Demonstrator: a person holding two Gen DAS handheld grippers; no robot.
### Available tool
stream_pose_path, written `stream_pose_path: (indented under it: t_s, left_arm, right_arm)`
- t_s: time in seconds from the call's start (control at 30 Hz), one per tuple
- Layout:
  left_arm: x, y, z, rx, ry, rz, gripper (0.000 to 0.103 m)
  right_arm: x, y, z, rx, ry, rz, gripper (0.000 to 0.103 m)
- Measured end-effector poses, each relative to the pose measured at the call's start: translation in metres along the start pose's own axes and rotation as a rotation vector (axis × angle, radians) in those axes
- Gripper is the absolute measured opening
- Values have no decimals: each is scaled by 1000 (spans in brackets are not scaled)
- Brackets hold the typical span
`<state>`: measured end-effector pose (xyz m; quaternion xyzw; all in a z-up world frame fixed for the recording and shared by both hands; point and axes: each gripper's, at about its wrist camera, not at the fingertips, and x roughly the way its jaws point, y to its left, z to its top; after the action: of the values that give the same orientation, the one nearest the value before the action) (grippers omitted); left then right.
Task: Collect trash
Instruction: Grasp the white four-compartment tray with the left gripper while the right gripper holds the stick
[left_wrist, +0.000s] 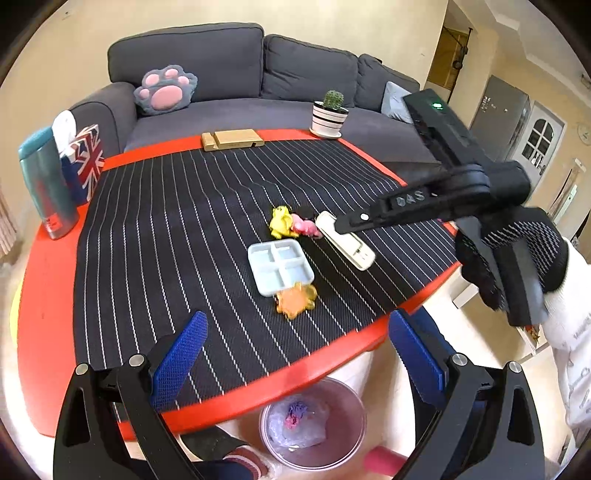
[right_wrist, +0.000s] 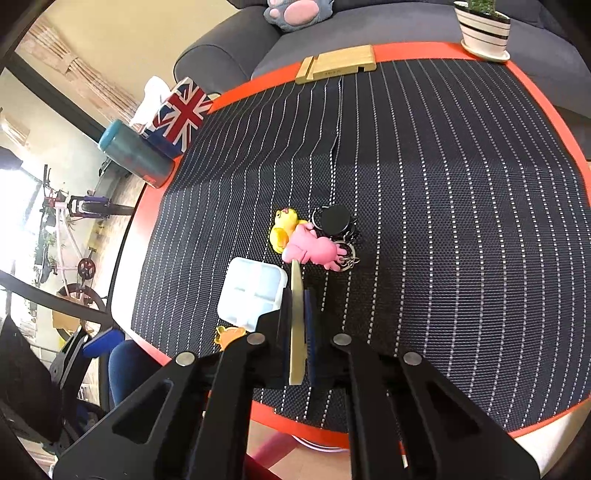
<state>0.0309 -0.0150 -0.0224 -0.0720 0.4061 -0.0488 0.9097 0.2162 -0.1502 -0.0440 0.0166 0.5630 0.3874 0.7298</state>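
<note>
My right gripper (right_wrist: 296, 306) is shut on a flat cream plastic piece (right_wrist: 296, 325), held edge-on just above the striped mat; it also shows in the left wrist view (left_wrist: 345, 240), clamped by the black fingers (left_wrist: 365, 218). My left gripper (left_wrist: 295, 343) is open and empty over the table's near edge. Below it a pink-rimmed trash bin (left_wrist: 314, 421) holds crumpled plastic. On the mat lie a white four-cell tray (left_wrist: 280, 271), an orange crumpled scrap (left_wrist: 295, 301), a yellow toy (left_wrist: 280, 221) and a pink toy (right_wrist: 314, 249).
A red table (left_wrist: 44, 295) carries the black striped mat (left_wrist: 166, 221). At its back stand a teal tumbler (left_wrist: 46, 184), a Union Jack tissue box (left_wrist: 85, 162), a wooden stand (left_wrist: 232, 139) and a potted cactus (left_wrist: 330, 114). Black keychain discs (right_wrist: 334, 218) lie beside the pink toy. A grey sofa (left_wrist: 240, 74) is behind.
</note>
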Motion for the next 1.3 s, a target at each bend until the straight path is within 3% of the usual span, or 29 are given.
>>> stream_pose_path:
  t_s: [0.53,0.93,1.13,1.3]
  left_arm:
    - [77,3,58,-49,195,78,95]
    - [130,18,60,-154,372,178,95]
    - [138,20,57,-186,387,206,93]
    - [135,17,58,-174,375,213,79]
  right_arm:
    - [-21,-21,0,41,-28,-17,6]
    - [-25,-32,-2,60,-30,-27,6]
    - [-24,-33,-2,64,-28,-25,6]
    - [-24,-34,-3,65,-26,-24,6]
